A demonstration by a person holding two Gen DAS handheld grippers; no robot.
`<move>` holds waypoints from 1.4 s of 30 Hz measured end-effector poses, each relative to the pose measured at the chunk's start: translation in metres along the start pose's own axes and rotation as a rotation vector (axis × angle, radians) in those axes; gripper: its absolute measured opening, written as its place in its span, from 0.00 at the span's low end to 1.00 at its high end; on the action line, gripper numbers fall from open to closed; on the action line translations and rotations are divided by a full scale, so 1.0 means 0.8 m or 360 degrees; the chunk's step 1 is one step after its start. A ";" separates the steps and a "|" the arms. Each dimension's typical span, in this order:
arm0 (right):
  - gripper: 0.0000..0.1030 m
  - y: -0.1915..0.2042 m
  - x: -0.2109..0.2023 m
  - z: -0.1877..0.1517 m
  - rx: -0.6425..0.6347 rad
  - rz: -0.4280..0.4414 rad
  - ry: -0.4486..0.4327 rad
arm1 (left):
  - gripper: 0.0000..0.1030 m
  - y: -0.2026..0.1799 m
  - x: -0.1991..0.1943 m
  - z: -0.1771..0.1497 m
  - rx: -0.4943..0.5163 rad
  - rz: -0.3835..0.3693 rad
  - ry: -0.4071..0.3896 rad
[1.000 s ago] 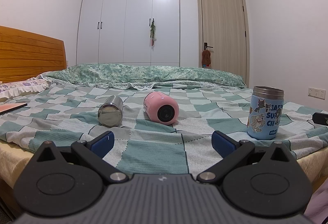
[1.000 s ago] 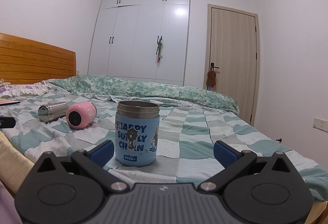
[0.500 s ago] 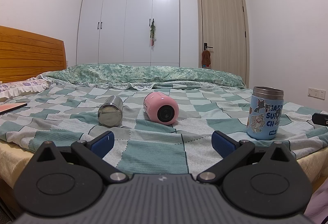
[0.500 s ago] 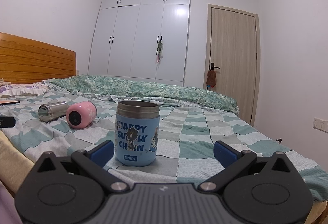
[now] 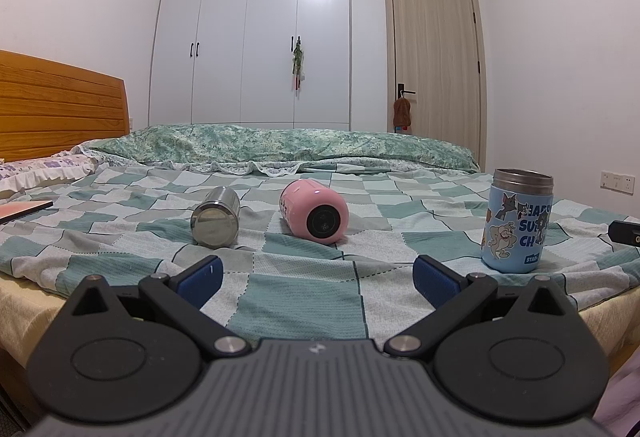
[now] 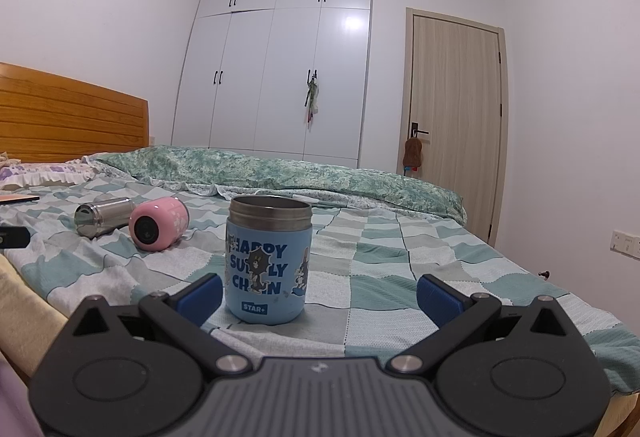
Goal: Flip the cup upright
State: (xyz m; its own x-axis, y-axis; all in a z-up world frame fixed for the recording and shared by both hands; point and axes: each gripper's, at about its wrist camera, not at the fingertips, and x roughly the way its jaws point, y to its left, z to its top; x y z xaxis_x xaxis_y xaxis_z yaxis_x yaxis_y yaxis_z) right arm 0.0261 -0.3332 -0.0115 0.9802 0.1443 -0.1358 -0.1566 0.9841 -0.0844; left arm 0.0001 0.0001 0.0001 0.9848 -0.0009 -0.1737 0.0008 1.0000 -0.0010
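A pink cup [image 5: 314,213] lies on its side on the checked bedspread [image 5: 304,293], its base toward me. A steel cup [image 5: 216,221] lies on its side to its left. A blue cartoon cup [image 5: 518,221] stands upright at the right. My left gripper [image 5: 316,277] is open and empty, near the bed's front edge, short of the pink cup. In the right wrist view the blue cup [image 6: 268,261] stands just ahead of my open, empty right gripper [image 6: 319,293], toward its left finger. The pink cup [image 6: 158,223] and steel cup [image 6: 102,217] lie far left.
A folded green quilt [image 5: 280,149] lies across the far side of the bed. A wooden headboard [image 5: 60,109] is at the left, with a pillow [image 5: 36,173] and a flat book [image 5: 24,209]. White wardrobe [image 5: 256,49] and door [image 5: 436,77] stand behind.
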 end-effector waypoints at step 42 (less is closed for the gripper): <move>1.00 0.058 0.020 0.033 -0.0088 0.0347 -0.0045 | 1.00 0.046 0.008 0.024 -0.0118 0.0037 0.0026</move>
State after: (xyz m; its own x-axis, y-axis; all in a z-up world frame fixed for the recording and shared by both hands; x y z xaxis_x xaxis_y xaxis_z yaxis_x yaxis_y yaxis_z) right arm 0.0377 -0.2821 0.0088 0.9253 0.3566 -0.1290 -0.3707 0.9222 -0.1099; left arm 0.0099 0.0365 0.0176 0.9814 0.0220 -0.1907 -0.0358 0.9969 -0.0695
